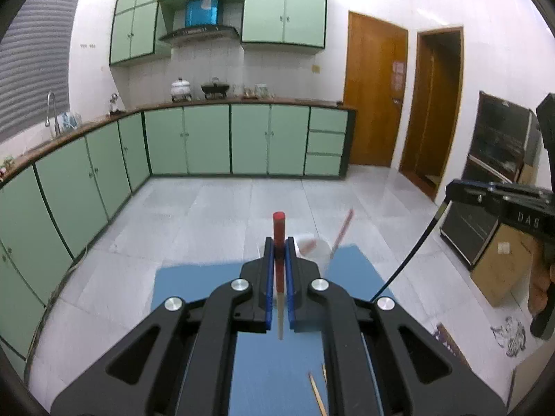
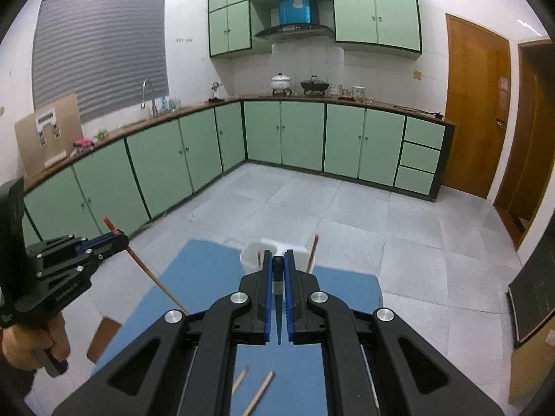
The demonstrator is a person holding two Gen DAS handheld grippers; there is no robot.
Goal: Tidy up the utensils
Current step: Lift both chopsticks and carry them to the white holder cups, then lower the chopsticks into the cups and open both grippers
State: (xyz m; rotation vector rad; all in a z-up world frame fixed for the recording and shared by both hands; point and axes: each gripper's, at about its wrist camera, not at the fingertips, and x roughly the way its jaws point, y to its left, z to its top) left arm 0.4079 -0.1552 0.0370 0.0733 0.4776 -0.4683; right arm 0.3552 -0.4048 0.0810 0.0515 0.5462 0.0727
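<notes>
Both grippers raised, each clamped on a chopstick.
My left gripper (image 1: pixel 279 248) pinches a red-tipped chopstick (image 1: pixel 279 228), my right gripper (image 2: pixel 277 260) a black chopstick (image 2: pixel 278 279); white holder (image 2: pixel 253 254) stands ahead on the blue mat (image 2: pixel 347 284).

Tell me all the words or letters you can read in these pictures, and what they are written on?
"UAS": white letters on the right gripper body, in the left wrist view.
White print on the left gripper body: too blurred to read.
Red paper on the wooden door: too small to read.
</notes>
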